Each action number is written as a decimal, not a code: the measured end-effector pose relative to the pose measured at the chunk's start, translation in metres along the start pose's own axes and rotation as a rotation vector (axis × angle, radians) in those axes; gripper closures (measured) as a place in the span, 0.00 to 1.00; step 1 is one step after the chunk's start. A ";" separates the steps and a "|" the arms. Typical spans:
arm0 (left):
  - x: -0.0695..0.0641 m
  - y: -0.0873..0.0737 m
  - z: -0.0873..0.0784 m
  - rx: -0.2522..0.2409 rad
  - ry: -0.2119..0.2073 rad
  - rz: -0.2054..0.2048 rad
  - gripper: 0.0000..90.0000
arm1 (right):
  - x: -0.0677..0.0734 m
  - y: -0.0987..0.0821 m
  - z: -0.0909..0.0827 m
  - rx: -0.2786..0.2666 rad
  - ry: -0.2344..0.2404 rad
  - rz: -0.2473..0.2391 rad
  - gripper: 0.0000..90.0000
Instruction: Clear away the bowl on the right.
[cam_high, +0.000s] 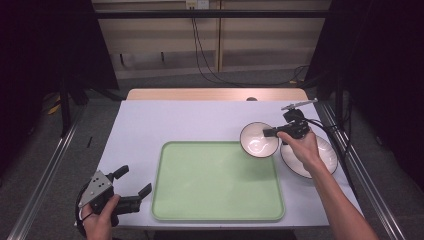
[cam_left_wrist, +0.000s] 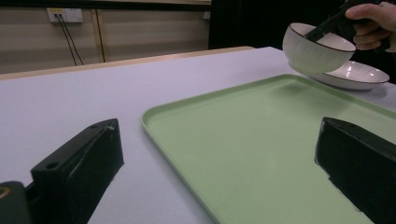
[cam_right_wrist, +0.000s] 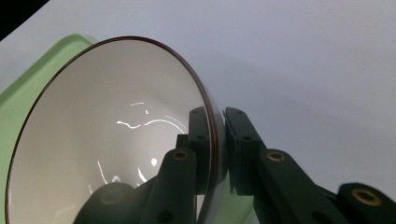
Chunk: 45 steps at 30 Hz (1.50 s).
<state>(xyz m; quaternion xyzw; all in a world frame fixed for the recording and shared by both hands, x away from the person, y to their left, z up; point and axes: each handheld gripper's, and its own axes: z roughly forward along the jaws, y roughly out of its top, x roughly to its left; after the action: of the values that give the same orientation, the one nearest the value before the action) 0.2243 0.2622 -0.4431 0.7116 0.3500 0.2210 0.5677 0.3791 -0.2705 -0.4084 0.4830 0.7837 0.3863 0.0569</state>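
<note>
A white bowl (cam_high: 257, 140) with a dark rim hangs above the far right corner of the green tray (cam_high: 215, 182). My right gripper (cam_high: 272, 132) is shut on the bowl's rim, one jaw inside and one outside, as the right gripper view shows on the bowl (cam_right_wrist: 116, 154) with the gripper (cam_right_wrist: 218, 149) pinching its wall. The left gripper view has the bowl (cam_left_wrist: 317, 49) lifted over the tray (cam_left_wrist: 261, 140). My left gripper (cam_high: 134, 181) rests open at the table's near left, beside the tray, nothing between its jaws.
A white plate (cam_high: 312, 157) with a dark rim lies on the table right of the tray, under my right hand, and the left gripper view shows this plate (cam_left_wrist: 357, 74) behind the bowl. The pale table (cam_high: 175, 120) stretches beyond the tray. Cables trail off the right edge.
</note>
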 end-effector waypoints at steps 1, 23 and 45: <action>0.000 0.000 0.000 -0.003 0.000 -0.005 0.01 | 0.000 0.000 0.000 0.000 0.000 0.000 0.91; 0.000 0.000 0.000 -0.004 0.001 -0.009 0.01 | -0.004 -0.004 0.019 0.040 -0.019 0.017 0.91; 0.000 0.000 0.000 -0.005 0.000 -0.011 0.01 | -0.021 -0.019 0.032 0.095 -0.057 0.050 0.92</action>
<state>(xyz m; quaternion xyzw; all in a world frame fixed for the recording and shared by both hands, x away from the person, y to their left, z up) 0.2235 0.2622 -0.4434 0.7084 0.3532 0.2185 0.5707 0.3914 -0.2740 -0.4490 0.5155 0.7868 0.3361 0.0467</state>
